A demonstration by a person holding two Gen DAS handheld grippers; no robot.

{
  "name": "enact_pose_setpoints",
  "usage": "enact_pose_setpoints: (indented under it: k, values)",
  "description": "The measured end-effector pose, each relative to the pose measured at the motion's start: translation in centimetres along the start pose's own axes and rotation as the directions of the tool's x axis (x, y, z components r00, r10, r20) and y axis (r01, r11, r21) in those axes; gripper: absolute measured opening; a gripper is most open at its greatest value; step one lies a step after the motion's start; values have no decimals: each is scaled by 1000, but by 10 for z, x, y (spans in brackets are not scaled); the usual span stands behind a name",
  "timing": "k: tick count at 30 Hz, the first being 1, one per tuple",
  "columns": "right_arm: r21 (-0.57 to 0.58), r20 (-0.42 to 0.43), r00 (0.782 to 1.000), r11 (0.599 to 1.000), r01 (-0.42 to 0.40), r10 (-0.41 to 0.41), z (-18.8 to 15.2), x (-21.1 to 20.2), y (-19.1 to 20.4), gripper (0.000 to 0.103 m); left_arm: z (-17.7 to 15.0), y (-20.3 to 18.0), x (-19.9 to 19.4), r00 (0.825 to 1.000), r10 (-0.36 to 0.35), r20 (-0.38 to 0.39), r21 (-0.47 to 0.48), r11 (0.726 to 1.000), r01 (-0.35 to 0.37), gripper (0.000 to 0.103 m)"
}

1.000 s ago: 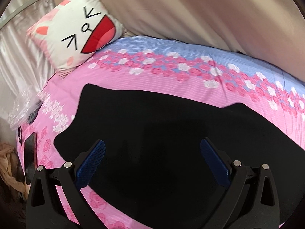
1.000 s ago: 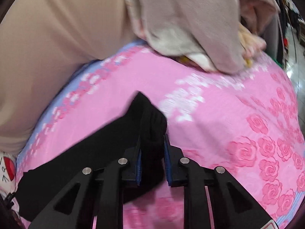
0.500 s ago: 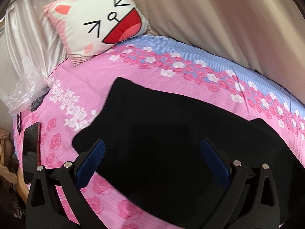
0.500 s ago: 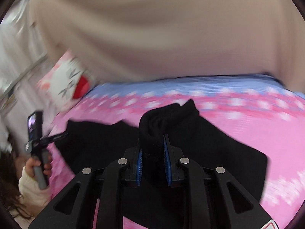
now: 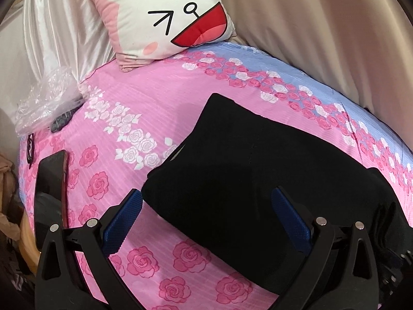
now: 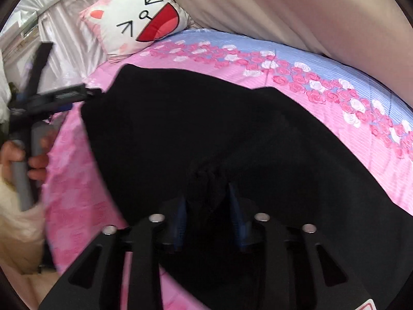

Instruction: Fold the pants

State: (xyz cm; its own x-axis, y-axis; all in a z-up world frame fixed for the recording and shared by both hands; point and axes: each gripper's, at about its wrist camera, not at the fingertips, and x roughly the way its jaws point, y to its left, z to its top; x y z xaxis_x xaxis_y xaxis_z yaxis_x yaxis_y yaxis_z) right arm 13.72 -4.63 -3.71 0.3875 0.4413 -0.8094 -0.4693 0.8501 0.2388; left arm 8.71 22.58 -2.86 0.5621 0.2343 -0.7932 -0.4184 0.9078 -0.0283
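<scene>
Change since earlier: right tongs [image 6: 207,213], a second ago out over bare pink sheet with a pinched leg end, now above the black pile with the cushion in view; left-wrist view shifted across the bed, more sheet showing on its left.
Pants: black pants [image 5: 258,170] flat on the bed [image 5: 124,139], doubled over lengthwise and partly back on themselves; near edge between the left tongs' arms, far corner pointing toward the cat-face cushion [image 5: 165,18].
Right tongs: jaws opening; bunched leg end [image 6: 206,180] sits between the blue pads, no clear squeeze on it, cloth slack.
Left tongs: left tongs [image 5: 206,219] spread wide, nothing between the pads, hovering just over the near edge of the pants; seen from the right-wrist view held by a hand [image 6: 24,155] at the left margin.
Step in hand: judged as release of the carried leg end onto the waist half, i.e. the end of a lengthwise-to-half fold.
Progress: judged roughly mid-task; top layer looks lumpy near the right tongs, edges not squared.
Next move calls for: clearing the right pads without dragging the bunched cloth back; then flattening the top layer and picking a fresh edge for a further fold.
Risk: cloth snagging on a pad, undoing the fold.
Surroundings: phone [image 5: 50,196] and crumpled plastic wrap [image 5: 46,100] at the bed's left edge, well apart from the pants; beige curtain [image 5: 322,31] behind.
</scene>
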Motion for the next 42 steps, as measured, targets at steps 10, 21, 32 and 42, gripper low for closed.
enact_pose_setpoints:
  k: [10, 21, 32, 42]
  values:
    - [100, -64, 989, 985, 137, -131, 10, 33, -48, 5, 7, 5, 1, 996, -84, -16, -46, 996, 83, 98]
    - [151, 32, 984, 974, 169, -175, -7, -12, -47, 10, -4, 84, 29, 974, -197, -113, -362, 921, 145, 98]
    - [343, 57, 951, 900, 268, -305, -57, -72, -95, 31, 25, 25, 37, 978, -197, -61, -230, 957, 178, 24]
    - [571, 121, 872, 752, 330, -475, -112, -152, -163, 36, 36, -157, -122, 848, -529, 45, 269, 824, 499, 23]
